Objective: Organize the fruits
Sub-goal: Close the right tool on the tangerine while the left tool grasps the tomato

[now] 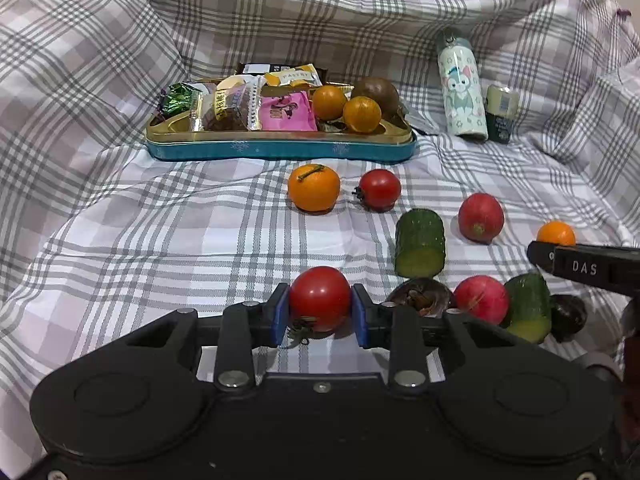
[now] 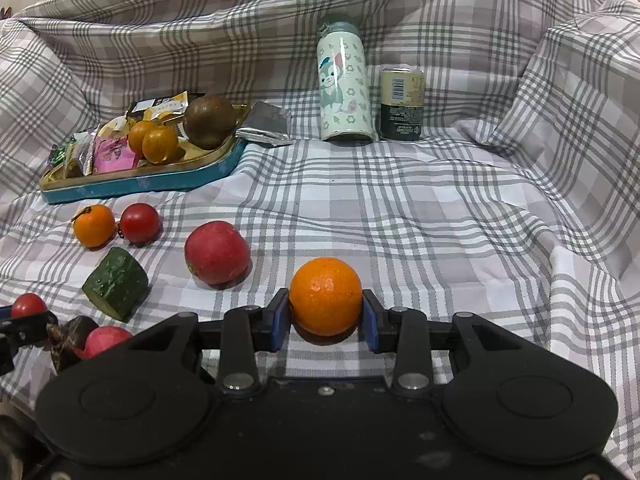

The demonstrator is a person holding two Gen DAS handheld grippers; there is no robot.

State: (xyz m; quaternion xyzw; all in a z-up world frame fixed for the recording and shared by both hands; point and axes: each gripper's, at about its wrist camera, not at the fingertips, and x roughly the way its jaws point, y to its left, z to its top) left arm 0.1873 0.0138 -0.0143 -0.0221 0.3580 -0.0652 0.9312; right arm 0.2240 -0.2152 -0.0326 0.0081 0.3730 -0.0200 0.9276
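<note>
- Left wrist view: nearest the lens, the left gripper (image 1: 320,312) has its blue pads against both sides of a tomato (image 1: 319,298); whether it is lifted or resting on the cloth (image 1: 160,216) I cannot tell.
- Just right of it lie a dark shell-like thing (image 1: 420,298), a red fruit (image 1: 480,298) and a cucumber piece (image 1: 528,306), crowded close together.
- Farther off sit an orange (image 1: 314,187), a small tomato (image 1: 379,189), an upright cucumber (image 1: 420,242) and another red fruit (image 1: 481,218), with the tray (image 1: 280,148) behind, already holding snacks and three fruits.
- Right wrist view: the right gripper (image 2: 326,314) brackets a mandarin (image 2: 325,296); the left pad touches, the right pad looks just clear, so I cannot tell if the grip is firm.
- Risk, in my judgement: the tomato is soft and could bruise or slip under a hard squeeze; the mandarin could roll away on the rumpled cloth if the jaws close unevenly.
- Only this view shows the foil packet (image 2: 264,124) behind the tray and open cloth to the right; only the left view shows the far cucumber piece fully.
</note>
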